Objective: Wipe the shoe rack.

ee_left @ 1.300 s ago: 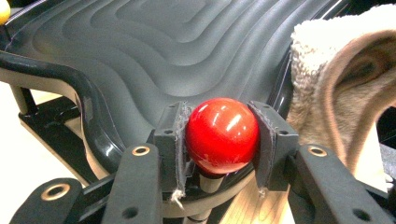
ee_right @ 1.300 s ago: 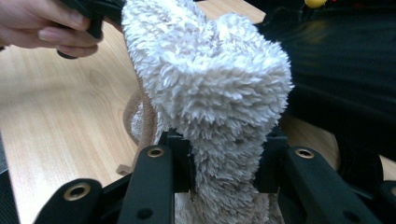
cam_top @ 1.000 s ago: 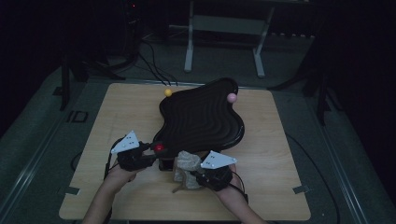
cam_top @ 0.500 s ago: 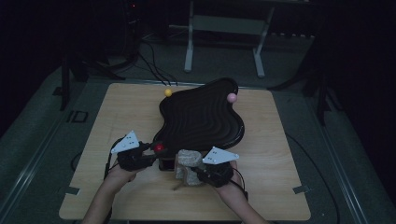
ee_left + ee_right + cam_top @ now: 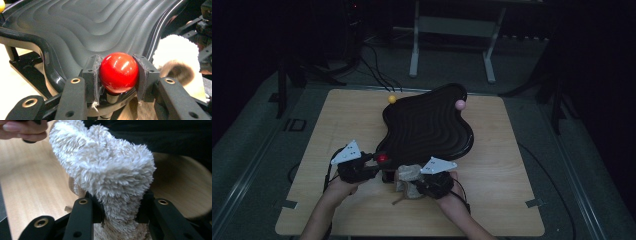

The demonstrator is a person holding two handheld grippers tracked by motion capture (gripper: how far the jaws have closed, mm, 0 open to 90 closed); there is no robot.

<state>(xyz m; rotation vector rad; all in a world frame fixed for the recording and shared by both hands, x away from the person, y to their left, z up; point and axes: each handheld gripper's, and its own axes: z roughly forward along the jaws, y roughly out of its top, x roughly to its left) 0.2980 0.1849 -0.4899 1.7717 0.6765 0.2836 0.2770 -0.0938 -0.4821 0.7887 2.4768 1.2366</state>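
Observation:
A glossy red ball on a short post sits at the near rim of a black wavy ridged tray. My left gripper is shut on it, one pad on each side. In the high view the red ball glows at the near left corner of the tray, right at the tip of my left gripper. My right gripper is shut on a fluffy cream cloth, which stands up between its jaws. The cloth lies beside the tray's near edge, with my right gripper on it.
A yellow ball and a pink ball stand at the tray's far rim. The tray rests on a black frame over a light wooden table. A white stand and cables lie on the floor beyond. Bare wood lies right of the tray.

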